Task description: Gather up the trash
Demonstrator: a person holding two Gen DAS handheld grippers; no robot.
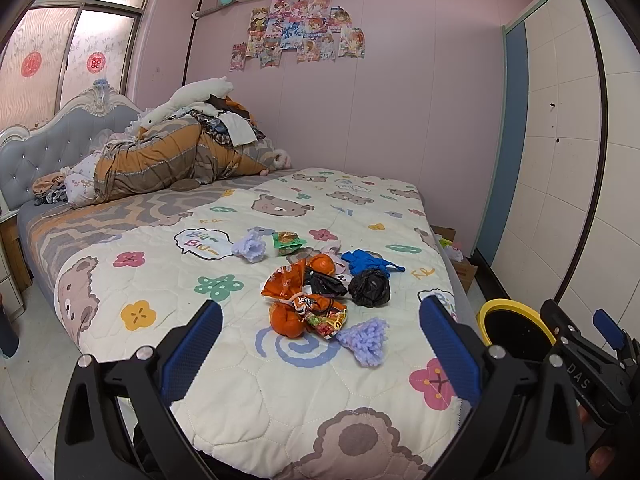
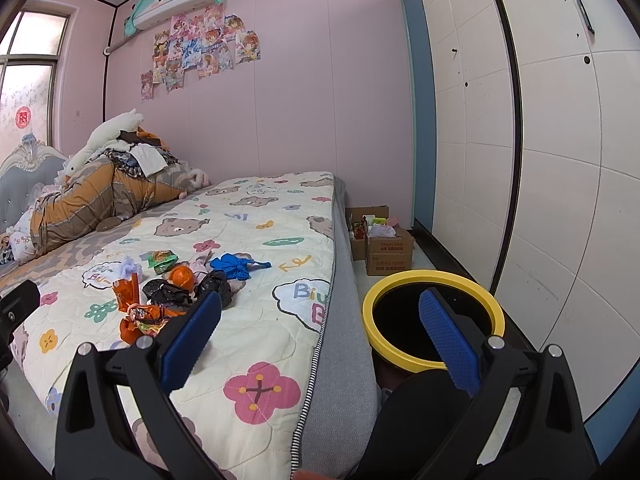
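Both tools hover spread wide and empty: the left hand-held gripper [image 1: 320,344] above the bed's [image 1: 248,392] foot end, the right hand-held gripper [image 2: 320,332] over its right edge. The trash pile [image 1: 320,292], wrappers and black bags, lies mid-quilt. The yellow-rimmed bin [image 2: 434,276] stands on the floor beside that edge.

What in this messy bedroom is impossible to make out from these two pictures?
- Bin inside: both views, only blackness.
- Boxes' contents: right view, too small.
- Posters: both views, print too small.
- Trash pile's far side: left view, hidden by the heap itself.
- Bed's near corner: left view, behind the left gripper.
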